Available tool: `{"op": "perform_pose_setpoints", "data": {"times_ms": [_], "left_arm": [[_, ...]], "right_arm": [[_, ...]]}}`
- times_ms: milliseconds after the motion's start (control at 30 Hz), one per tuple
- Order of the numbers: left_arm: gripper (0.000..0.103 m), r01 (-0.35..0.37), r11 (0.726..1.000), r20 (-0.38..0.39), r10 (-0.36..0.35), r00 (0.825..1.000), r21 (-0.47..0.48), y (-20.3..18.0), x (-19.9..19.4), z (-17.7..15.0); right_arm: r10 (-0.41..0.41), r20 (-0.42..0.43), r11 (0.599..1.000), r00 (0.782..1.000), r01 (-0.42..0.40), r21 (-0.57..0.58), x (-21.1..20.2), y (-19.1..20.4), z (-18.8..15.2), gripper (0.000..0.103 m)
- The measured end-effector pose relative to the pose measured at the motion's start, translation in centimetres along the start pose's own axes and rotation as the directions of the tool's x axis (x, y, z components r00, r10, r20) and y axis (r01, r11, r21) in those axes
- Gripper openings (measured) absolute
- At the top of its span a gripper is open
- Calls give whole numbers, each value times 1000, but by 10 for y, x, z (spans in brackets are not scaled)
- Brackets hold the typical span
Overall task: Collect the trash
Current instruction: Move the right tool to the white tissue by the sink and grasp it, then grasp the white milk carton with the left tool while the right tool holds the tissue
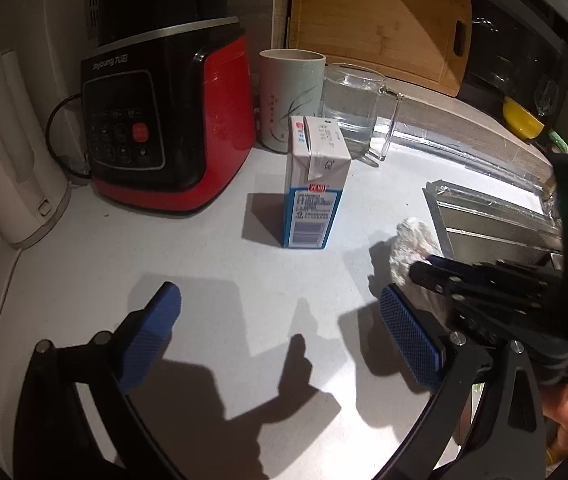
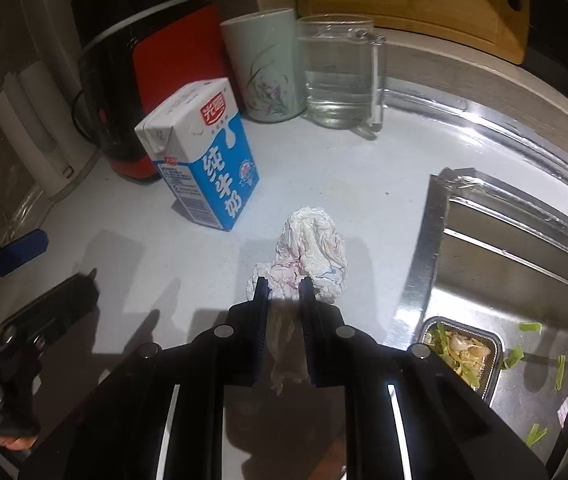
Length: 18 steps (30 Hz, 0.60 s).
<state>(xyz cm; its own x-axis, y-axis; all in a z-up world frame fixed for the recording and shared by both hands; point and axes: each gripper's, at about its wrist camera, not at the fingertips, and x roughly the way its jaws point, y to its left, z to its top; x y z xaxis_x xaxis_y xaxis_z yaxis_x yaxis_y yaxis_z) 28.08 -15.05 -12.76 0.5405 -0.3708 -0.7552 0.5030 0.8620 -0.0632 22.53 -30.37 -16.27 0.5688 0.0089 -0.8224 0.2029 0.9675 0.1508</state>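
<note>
A crumpled white tissue (image 2: 312,252) lies on the white counter (image 2: 132,248) left of the sink. My right gripper (image 2: 284,284) is shut on its near end; the tissue also shows in the left wrist view (image 1: 410,246), behind the right gripper's fingers (image 1: 428,274). A blue-and-white milk carton (image 1: 314,184) stands upright ahead of my left gripper (image 1: 280,304), which is open and empty above the counter. The carton also shows in the right wrist view (image 2: 204,156), left of the tissue.
A red-and-black blender base (image 1: 168,128), a white kettle (image 1: 8,160), a ceramic cup (image 1: 288,96) and a glass water jug (image 1: 354,110) stand behind the carton. A wooden cutting board (image 1: 380,20) leans at the back. The steel sink (image 2: 524,280) holds a foil tray of food scraps (image 2: 460,352).
</note>
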Motion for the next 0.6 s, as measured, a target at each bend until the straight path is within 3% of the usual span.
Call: {"op": "perform_pose_setpoints", "data": {"times_ms": [233, 467, 567, 600], "left_arm": [[95, -9, 1000, 31, 8, 999, 22, -21, 38, 30], [92, -22, 1000, 44, 22, 999, 5, -32, 68, 51], [72, -28, 1000, 29, 29, 999, -5, -32, 78, 57], [62, -32, 999, 21, 32, 999, -10, -32, 81, 58]], "right_arm": [[-30, 43, 997, 999, 27, 73, -38, -31, -11, 17], [-36, 44, 994, 998, 32, 105, -49, -47, -21, 17], [-36, 41, 993, 999, 31, 112, -50, -48, -24, 17], [-38, 39, 993, 999, 33, 113, -50, -48, -25, 17]]}}
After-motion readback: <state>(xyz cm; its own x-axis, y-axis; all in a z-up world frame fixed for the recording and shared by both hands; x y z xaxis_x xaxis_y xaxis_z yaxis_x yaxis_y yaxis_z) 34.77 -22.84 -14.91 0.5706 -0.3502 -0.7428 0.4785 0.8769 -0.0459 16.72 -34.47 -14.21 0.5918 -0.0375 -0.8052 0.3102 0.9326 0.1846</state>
